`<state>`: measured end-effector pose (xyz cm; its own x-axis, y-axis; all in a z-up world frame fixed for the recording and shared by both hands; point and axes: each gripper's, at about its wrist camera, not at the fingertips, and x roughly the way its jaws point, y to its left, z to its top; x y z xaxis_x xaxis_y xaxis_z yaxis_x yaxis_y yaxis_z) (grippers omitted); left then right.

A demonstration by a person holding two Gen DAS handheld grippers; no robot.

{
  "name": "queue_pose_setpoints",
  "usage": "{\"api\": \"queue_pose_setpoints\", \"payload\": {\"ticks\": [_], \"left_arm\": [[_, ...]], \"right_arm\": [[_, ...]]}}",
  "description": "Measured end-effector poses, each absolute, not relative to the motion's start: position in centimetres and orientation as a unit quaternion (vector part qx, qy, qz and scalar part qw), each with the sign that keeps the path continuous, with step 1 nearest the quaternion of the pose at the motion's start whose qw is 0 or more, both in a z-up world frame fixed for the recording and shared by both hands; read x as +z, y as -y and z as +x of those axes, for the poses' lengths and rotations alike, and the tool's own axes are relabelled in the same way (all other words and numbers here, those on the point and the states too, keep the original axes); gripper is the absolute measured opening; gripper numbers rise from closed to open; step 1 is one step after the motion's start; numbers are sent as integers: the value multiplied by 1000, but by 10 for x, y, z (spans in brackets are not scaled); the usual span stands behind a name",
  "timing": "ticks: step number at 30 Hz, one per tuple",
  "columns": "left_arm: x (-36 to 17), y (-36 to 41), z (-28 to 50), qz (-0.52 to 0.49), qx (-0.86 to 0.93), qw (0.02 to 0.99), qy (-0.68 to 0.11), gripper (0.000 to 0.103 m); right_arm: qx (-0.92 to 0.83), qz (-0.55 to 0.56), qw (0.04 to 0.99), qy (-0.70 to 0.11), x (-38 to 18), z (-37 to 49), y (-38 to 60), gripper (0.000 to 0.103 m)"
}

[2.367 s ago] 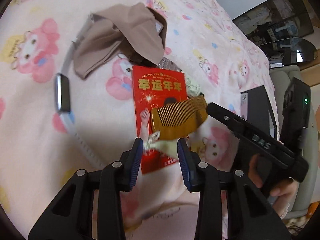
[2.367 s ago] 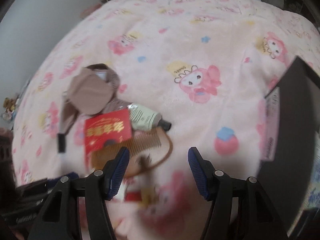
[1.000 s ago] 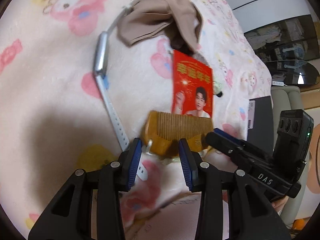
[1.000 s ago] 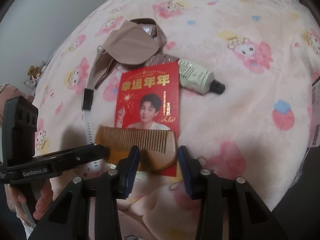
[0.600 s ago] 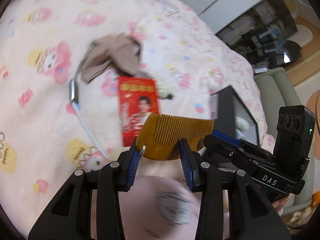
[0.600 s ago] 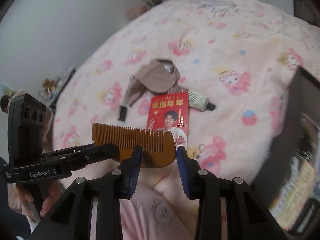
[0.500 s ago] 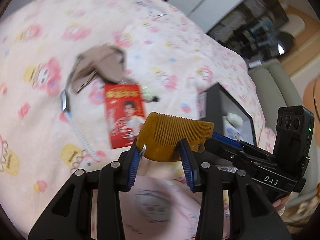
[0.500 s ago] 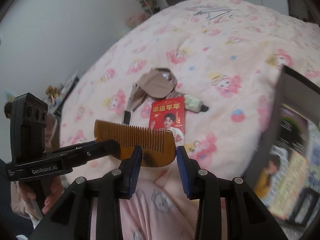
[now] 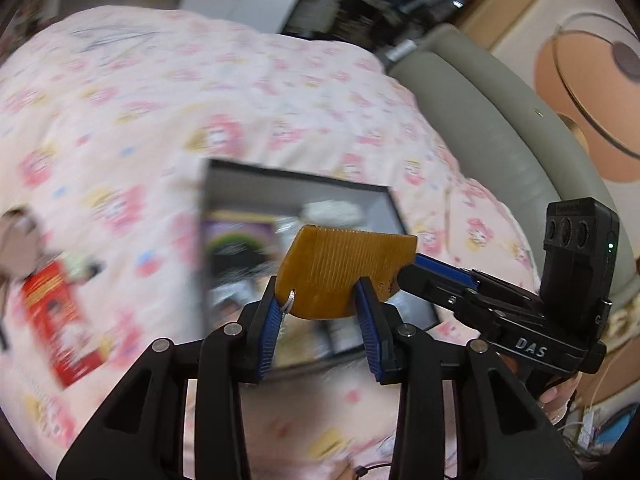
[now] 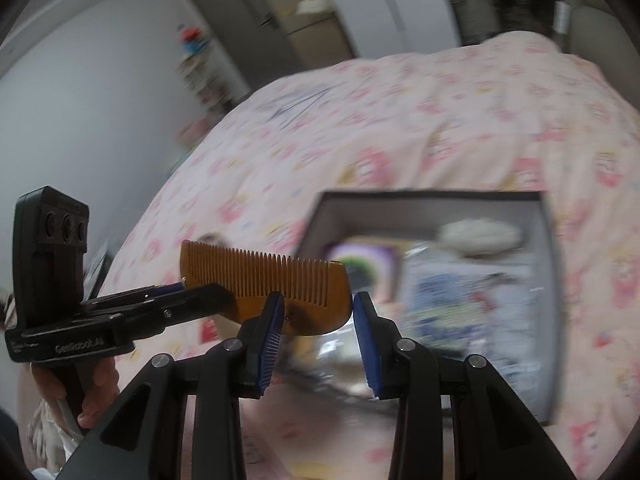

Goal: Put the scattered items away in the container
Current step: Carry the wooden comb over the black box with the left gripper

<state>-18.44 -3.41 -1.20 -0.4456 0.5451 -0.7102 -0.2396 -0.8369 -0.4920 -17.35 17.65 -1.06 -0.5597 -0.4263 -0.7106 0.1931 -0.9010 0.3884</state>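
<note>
Right wrist: both hand-held grippers (image 10: 316, 322) grip comb (image 10: 280, 280) over box (image 10: 548, 280).

Comb (image 9: 348, 272) above box (image 9: 296, 178); box on bed (image 9: 200, 92); card (image 9: 56, 316) left.

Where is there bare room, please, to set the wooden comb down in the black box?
The box looks mostly covered: a purple-framed card at left, printed sheets in the middle, a white fluffy item by the far wall. A bare grey strip seems to run along that wall, left of the fluffy item. The pink blanket beyond the box is bare.
</note>
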Motion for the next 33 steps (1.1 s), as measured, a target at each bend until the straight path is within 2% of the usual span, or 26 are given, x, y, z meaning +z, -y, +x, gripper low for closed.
{"api": "queue_pose_setpoints", "payload": {"ticks": [5, 8, 11, 14, 18, 23, 30, 33], "left_arm": [[-37, -16, -221, -492, 823, 243, 151, 36], [-69, -27, -234, -524, 805, 237, 146, 35], [-100, -31, -242, -558, 785, 226, 144, 34], [-120, -29, -245, -581, 779, 195, 132, 34], [-129, -17, -244, -589, 785, 146, 124, 34], [-123, -12, -220, -584, 781, 173, 138, 34], [-145, -35, -212, -619, 768, 150, 63, 34], [-144, -38, -219, -619, 773, 134, 49, 34]], "right_arm": [[-880, 434, 136, 137, -23, -201, -221, 33], [-869, 464, 119, 127, -60, -220, -226, 33], [-835, 512, 143, 142, -103, -235, -220, 33], [-826, 540, 120, 105, -126, -248, -211, 33], [-827, 541, 97, 122, -130, -253, -220, 33], [-829, 541, 75, 119, -137, -254, -228, 33], [-827, 546, 93, 102, -140, -280, -215, 33], [-796, 585, 111, 110, -155, -288, -211, 33]]}}
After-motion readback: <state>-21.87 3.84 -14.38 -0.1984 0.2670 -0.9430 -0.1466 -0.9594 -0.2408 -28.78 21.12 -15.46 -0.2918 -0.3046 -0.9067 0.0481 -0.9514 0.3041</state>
